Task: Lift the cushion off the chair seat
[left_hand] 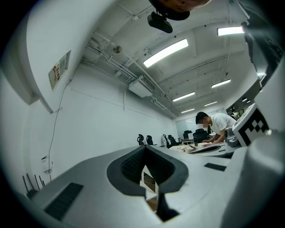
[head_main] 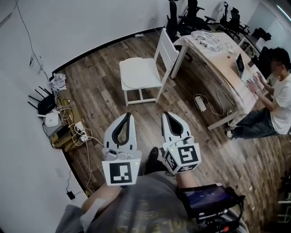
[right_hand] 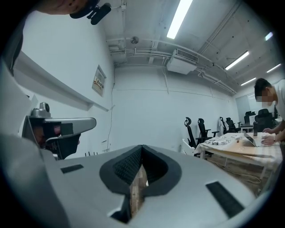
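Observation:
A white wooden chair (head_main: pixel 164 49) stands on the wood floor in the middle of the head view, its backrest to the right. On its seat lies a flat white cushion (head_main: pixel 136 73). Both grippers are low in that view, side by side and pointing toward the chair, well short of it. My left gripper (head_main: pixel 128 115) has its jaws together with nothing between them, and so does my right gripper (head_main: pixel 166 113). In the left gripper view the left gripper (left_hand: pixel 144 148) shows its tips meeting. The right gripper (right_hand: pixel 142 148) looks the same in the right gripper view.
A long wooden table (head_main: pixel 227 68) stands right of the chair, and a person (head_main: pixel 275 98) sits at a laptop there. A power strip (head_main: pixel 200 102) and cords lie beside the table leg. A router (head_main: pixel 45 104) and tangled cables sit by the left wall. Black office chairs (head_main: pixel 191 13) stand at the back.

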Demonstrator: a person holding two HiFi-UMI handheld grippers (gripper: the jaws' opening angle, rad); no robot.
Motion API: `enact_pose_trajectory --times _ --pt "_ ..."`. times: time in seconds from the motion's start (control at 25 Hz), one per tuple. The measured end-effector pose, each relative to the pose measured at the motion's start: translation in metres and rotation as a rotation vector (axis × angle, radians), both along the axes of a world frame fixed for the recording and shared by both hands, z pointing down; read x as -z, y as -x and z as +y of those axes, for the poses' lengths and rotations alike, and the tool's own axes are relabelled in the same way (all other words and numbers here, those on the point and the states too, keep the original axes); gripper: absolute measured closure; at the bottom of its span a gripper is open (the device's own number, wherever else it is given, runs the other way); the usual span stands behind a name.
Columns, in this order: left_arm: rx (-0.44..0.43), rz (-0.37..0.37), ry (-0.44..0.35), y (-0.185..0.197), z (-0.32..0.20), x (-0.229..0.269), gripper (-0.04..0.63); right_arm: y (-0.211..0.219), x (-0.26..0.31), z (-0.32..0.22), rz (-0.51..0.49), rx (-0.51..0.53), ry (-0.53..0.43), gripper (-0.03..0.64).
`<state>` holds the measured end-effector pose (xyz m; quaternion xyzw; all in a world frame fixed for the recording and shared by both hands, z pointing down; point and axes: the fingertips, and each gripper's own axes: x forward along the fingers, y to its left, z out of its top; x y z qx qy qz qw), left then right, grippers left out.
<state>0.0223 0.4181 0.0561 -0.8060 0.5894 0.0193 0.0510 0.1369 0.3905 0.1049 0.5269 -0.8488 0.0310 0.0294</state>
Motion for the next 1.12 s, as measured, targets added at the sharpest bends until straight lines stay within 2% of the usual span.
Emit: enact_pose_trajectory --times 0.32,0.56,0.84,1.12 --pt "0.017 -0.013 0.078 -0.008 -0.047 -0.028 0.589 -0.012 -0.028 -0.047 -0.029 -0.006 0.047 0.609" --pt "0.018 -0.071 0.153 -0.029 -0.108 -0.047 0.589 -0.036 -0.046 -0.11 -0.057 -0.015 0.087 0.609" --pt "0.026 -0.12 0.14 -0.062 -0.184 -0.037 0.589 -0.06 -0.047 -0.185 -0.109 0.009 0.104 0.609" --pt "0.06 -0.154 0.102 -0.089 -0.242 -0.021 0.589 -0.075 -0.036 -0.252 -0.15 0.066 0.078 0.609"
